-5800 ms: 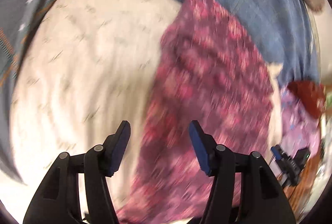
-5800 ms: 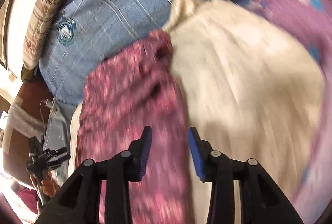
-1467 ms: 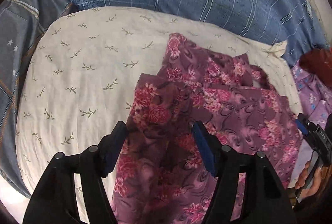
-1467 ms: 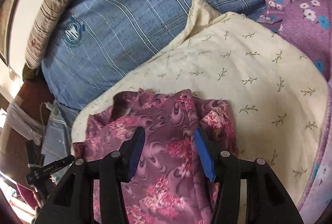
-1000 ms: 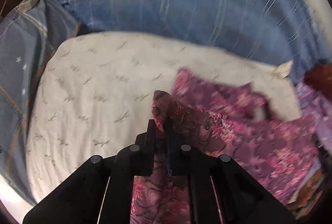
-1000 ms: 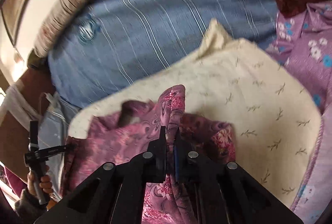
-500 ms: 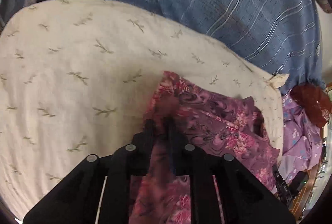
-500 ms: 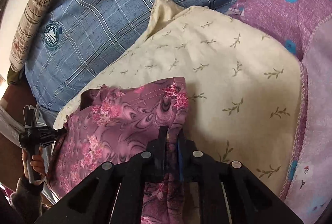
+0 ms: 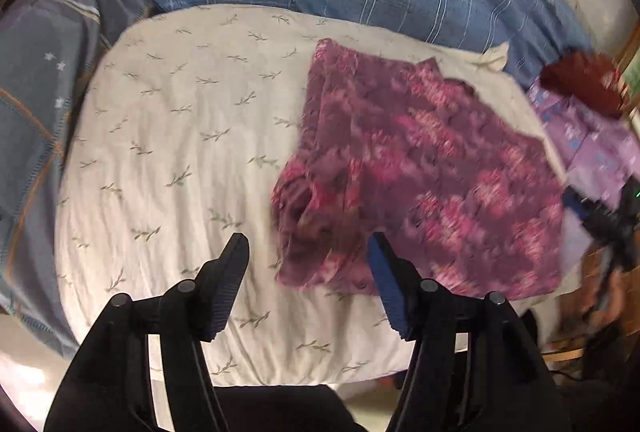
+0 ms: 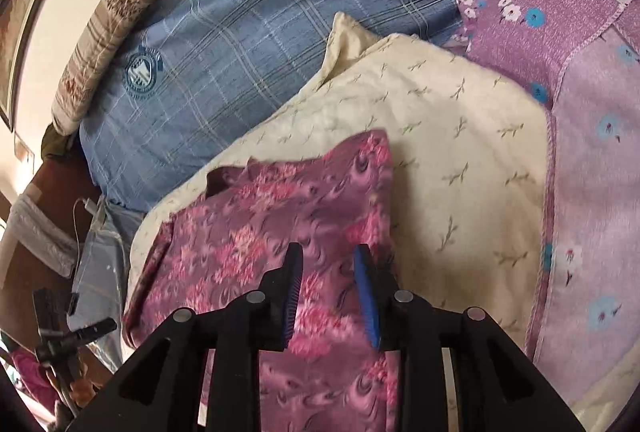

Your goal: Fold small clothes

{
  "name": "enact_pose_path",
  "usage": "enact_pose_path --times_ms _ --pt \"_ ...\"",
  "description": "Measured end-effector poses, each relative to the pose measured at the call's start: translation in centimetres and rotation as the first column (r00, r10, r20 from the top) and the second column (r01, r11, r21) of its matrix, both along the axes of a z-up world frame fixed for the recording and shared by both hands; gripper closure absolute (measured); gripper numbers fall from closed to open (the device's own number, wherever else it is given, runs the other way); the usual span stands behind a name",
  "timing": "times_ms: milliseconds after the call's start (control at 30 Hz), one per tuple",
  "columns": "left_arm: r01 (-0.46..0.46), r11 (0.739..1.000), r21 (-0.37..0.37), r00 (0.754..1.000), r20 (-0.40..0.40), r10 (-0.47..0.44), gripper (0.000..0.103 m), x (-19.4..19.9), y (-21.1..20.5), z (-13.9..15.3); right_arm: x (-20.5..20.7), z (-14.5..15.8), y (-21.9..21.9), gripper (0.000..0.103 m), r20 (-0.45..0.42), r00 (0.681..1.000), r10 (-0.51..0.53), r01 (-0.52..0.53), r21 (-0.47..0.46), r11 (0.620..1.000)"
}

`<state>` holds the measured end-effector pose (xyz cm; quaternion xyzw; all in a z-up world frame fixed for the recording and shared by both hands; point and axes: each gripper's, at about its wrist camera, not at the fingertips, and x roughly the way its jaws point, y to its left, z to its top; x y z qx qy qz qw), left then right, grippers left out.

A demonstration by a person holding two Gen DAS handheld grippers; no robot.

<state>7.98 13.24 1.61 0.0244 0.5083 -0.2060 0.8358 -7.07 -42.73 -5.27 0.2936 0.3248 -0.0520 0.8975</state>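
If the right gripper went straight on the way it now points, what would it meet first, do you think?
Most likely the floral purple garment: the open right gripper points straight over it, and the cloth fills the gap between its fingers. Beyond lies the cream pillow. Height above the cloth is unclear.

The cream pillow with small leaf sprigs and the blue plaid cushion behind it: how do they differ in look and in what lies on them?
The cream pillow with small leaf sprigs is pale and sprigged; the blue plaid cushion is checked with light lines and bears a round crest. The cream pillow carries the purple floral garment; no garment shows on the blue cushion. The cream pillow lies nearer both cameras. Both are soft bedding.
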Motion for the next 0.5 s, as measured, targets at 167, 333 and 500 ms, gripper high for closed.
enact_pose_path --times_ms 167,333,500 --pt "-0.071 0.973 0.221 0.993 0.11 0.048 0.046 2.4 -1.9 -2.2 -0.8 -1.0 1.1 0.075 -0.031 0.999 0.009 -0.008 0.029 1.0" --pt "-0.206 0.978 0.034 0.971 -0.121 0.209 0.045 6.3 3.7 -4.6 -2.6 -1.0 1.6 0.075 -0.048 0.999 0.02 -0.019 0.014 1.0" --pt "-0.281 0.959 0.047 0.954 -0.095 0.284 0.048 6.7 6.8 -3.7 -4.2 -1.9 0.5 0.075 -0.074 0.997 -0.014 0.017 0.033 0.999"
